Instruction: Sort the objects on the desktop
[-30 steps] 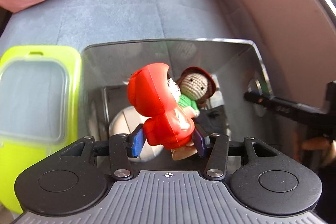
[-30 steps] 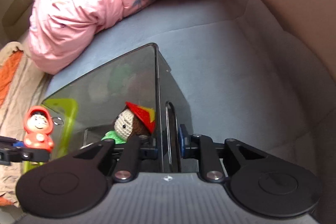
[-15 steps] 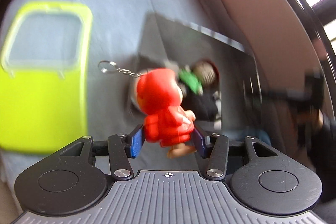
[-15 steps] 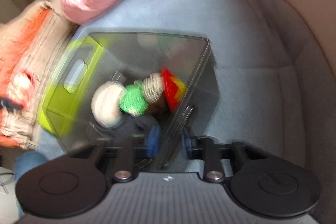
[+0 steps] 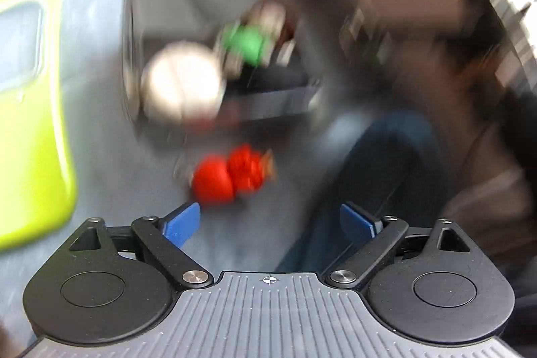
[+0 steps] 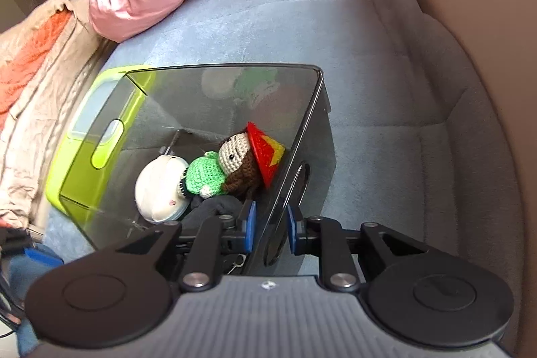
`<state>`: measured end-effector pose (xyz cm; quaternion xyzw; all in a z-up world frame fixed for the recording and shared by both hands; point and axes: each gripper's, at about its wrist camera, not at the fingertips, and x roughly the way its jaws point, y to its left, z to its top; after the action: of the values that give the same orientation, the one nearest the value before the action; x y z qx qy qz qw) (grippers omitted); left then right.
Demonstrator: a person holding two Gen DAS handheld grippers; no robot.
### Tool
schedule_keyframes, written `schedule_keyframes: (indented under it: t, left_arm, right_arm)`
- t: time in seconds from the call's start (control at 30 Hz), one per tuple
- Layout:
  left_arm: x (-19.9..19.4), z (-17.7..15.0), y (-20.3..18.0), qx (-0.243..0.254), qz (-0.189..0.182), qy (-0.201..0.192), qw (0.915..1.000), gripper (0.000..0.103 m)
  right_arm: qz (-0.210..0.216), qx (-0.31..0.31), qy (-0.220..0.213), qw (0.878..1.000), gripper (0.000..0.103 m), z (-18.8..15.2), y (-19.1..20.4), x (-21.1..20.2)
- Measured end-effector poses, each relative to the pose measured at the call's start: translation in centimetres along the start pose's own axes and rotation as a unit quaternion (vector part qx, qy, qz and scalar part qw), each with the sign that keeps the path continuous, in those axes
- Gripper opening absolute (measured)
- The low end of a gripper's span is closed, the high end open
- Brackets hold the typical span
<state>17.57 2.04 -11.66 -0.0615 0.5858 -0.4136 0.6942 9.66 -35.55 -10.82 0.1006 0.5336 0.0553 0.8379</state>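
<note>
Writing is nowhere legible; right gripper point(image 6: 270, 225) clamps smoky bin point(image 6: 302, 136) wall, left gripper point(image 5: 270, 223) opening, empty.

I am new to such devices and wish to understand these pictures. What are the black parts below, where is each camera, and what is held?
No robot: a person holds a two-jaw tool in each hand, each with a camera looking along its jaws. The black parts are the tool. Blurred picture: the left gripper, jaws opening, nothing between them; a red figure is loose ahead. Sharp picture: the right gripper is shut on the wall of a dark bin. Inside are a knitted doll and a white case. A green lid lies beside it, on a cushion.
</note>
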Motion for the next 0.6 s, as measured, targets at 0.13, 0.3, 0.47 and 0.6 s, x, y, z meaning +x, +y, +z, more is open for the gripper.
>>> schedule_keyframes:
  t: [0.13, 0.3, 0.47, 0.6]
  left_arm:
    - [-2.1, 4.7, 9.1, -0.146, -0.070, -0.091, 0.9825, 0.103]
    - [2.7, 9.9, 14.2, -0.214, -0.087, -0.048, 0.9717, 0.103]
    - [5.2, 12.0, 12.7, -0.204, -0.033, -0.046, 0.9774, 0.050]
    - [5.8, 11.2, 12.7, -0.213, 0.014, -0.039, 0.9762, 0.015]
  right_arm:
    - [0.014, 0.017, -0.005, 1.000, 0.022, -0.1, -0.6, 0.2]
    - [0.043, 0.057, 0.000, 0.997, 0.024, -0.3, -1.7, 1.1]
    - [0.066, 0.065, 0.005, 0.996, 0.025, -0.1, -2.3, 1.8]
    - [0.079, 0.068, 0.006, 0.995, 0.026, 0.2, -2.7, 2.3]
